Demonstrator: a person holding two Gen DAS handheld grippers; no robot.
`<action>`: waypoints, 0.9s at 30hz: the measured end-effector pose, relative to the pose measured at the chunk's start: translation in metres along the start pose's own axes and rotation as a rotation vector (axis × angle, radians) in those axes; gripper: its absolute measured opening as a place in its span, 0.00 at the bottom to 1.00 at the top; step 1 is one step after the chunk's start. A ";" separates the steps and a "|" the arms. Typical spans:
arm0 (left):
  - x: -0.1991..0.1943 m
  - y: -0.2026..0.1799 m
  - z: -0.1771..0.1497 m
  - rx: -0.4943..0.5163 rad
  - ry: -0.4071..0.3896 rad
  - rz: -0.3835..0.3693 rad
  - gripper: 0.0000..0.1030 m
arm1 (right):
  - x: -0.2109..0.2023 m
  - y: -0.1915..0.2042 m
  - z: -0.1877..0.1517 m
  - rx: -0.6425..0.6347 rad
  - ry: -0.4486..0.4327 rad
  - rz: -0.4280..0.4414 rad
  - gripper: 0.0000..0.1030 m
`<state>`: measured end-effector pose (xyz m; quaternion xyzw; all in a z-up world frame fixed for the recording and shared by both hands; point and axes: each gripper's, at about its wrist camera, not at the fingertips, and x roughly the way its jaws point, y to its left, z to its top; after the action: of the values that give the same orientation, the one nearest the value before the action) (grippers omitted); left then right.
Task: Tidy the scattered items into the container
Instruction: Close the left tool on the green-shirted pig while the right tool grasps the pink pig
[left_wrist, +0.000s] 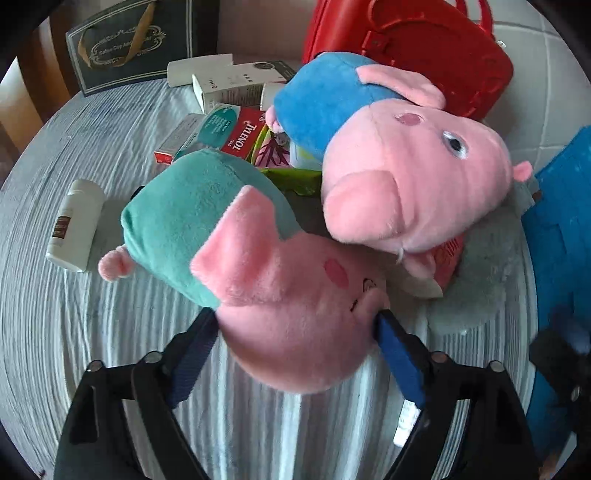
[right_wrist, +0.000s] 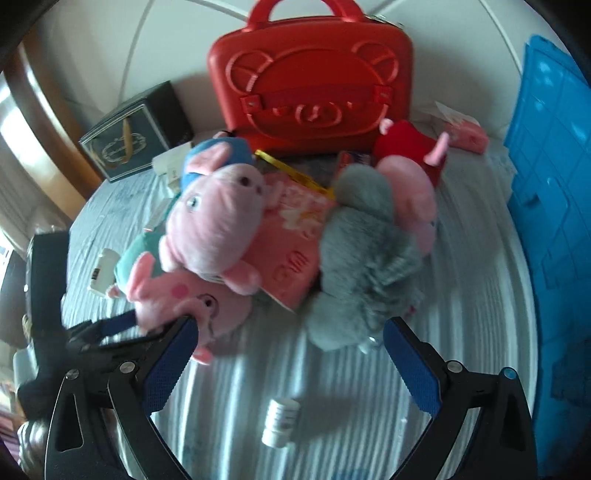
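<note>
My left gripper (left_wrist: 295, 328) is shut on the head of a pink pig plush in a teal shirt (left_wrist: 258, 266), which also shows in the right wrist view (right_wrist: 173, 291). A second pig plush in a blue shirt (left_wrist: 406, 173) lies against it. My right gripper (right_wrist: 290, 339) is open and empty, just in front of a grey furry plush (right_wrist: 362, 258). A third pig plush in red (right_wrist: 410, 166) lies behind the grey one. The blue container (right_wrist: 550, 206) stands at the right edge.
A red carry case (right_wrist: 310, 77) stands at the back. Medicine boxes (left_wrist: 221, 133), a white bottle (left_wrist: 75, 225), another white bottle (right_wrist: 280, 421), a pink packet (right_wrist: 295, 236) and a dark gift bag (left_wrist: 125, 44) lie on the striped cloth (left_wrist: 55, 332).
</note>
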<state>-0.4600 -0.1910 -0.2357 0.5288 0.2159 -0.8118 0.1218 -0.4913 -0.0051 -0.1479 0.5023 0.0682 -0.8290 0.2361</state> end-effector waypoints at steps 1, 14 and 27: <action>0.006 0.002 0.002 -0.012 -0.008 -0.007 0.88 | 0.002 -0.006 0.000 0.004 0.007 0.001 0.99; -0.050 0.117 -0.019 0.150 -0.026 0.272 0.84 | 0.060 0.055 -0.009 -0.088 0.103 0.182 0.99; 0.001 0.090 0.029 -0.192 0.105 0.057 0.83 | 0.059 0.056 0.048 -0.060 -0.003 0.022 0.99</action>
<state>-0.4454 -0.2834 -0.2466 0.5625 0.2837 -0.7547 0.1834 -0.5265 -0.0899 -0.1690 0.4944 0.0871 -0.8248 0.2602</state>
